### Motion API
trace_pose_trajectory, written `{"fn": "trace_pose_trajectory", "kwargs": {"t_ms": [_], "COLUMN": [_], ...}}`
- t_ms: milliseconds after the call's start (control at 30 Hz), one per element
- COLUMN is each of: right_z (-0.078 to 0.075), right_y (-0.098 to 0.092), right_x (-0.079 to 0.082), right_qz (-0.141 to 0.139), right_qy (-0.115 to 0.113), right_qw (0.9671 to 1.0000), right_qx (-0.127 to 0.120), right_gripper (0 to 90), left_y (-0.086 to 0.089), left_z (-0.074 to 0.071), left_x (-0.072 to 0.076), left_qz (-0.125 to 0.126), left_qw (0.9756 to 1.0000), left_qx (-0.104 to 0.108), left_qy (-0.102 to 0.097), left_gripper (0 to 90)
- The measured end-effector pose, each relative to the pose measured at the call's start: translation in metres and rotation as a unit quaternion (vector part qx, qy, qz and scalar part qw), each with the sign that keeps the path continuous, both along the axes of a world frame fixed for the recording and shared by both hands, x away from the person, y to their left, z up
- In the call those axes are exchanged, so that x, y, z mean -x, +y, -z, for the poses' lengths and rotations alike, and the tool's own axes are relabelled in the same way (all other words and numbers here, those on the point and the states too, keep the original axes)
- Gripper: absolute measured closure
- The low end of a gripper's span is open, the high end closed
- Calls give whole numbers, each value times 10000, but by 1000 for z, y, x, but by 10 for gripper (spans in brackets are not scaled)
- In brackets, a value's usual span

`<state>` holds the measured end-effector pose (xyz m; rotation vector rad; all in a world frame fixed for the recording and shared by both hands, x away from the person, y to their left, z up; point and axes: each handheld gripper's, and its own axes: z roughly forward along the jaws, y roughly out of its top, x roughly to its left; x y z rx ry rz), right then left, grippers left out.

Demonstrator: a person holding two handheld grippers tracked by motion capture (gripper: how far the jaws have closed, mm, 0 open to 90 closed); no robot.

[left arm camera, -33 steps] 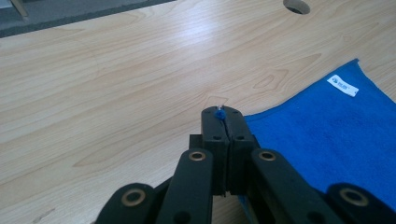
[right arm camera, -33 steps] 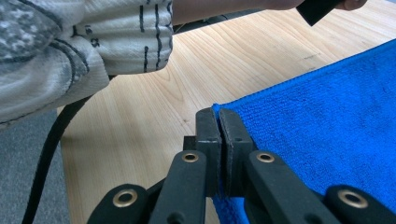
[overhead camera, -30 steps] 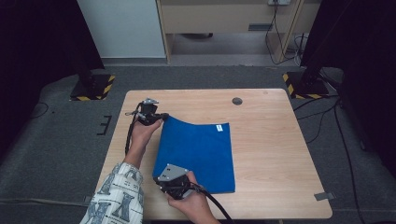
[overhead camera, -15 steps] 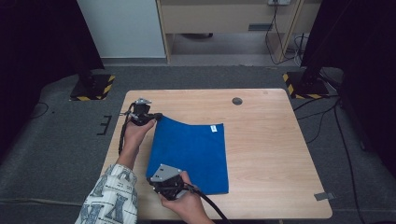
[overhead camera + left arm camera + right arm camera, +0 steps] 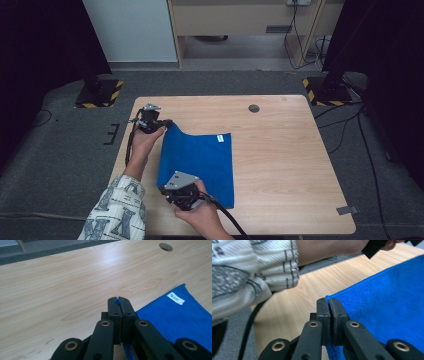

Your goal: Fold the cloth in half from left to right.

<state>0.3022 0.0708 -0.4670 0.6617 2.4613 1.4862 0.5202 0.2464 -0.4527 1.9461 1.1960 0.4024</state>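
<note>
A blue cloth (image 5: 202, 162) with a small white label (image 5: 220, 138) lies on the wooden table (image 5: 280, 165). My left gripper (image 5: 167, 122) is shut on its far left corner, which is lifted a little off the table. In the left gripper view a bit of blue cloth (image 5: 117, 300) peeks out between the closed jaws of the left gripper (image 5: 120, 301), and the label (image 5: 175, 298) lies flat to the right. My right gripper (image 5: 172, 195) is shut on the near left corner. The right gripper view has the right gripper (image 5: 329, 302) pinching the cloth's edge (image 5: 387, 305).
A round cable hole (image 5: 254, 108) sits in the table near its far edge. Black stands with yellow-striped feet (image 5: 97, 95) flank the table on grey carpet. A cabinet (image 5: 240, 20) stands beyond. A patterned sleeve (image 5: 249, 272) crosses the right gripper view.
Both grippers have shifted slightly left with the cloth's left edge, and the far left corner is now raised and pulled further out.
</note>
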Motion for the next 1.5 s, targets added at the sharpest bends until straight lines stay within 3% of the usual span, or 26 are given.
{"fn": "trace_pose_trajectory", "kwargs": {"t_ms": [167,533,800,1033,1500], "right_z": [5,1,6,20,24], "right_y": [-30,-78,-94,-96,-110], "right_x": [-3,2,6,6,11], "right_qz": [206,487,566,545,653], "right_qy": [62,97,96,161,210], "right_qw": [9997,9988,9982,9978,9970], "right_qx": [-72,-27,158,329,347], "right_gripper": [876,876,874,873,873], "left_y": [-34,-89,-107,-117,-134], "left_z": [6,0,16,20,25], "left_x": [-5,-5,-11,-12,-13], "left_qz": [151,405,518,570,671], "left_qw": [9997,9991,9986,9983,9976], "left_qx": [-173,-134,-37,11,129], "left_qy": [22,-65,112,106,119], "left_gripper": [889,887,888,887,887]}}
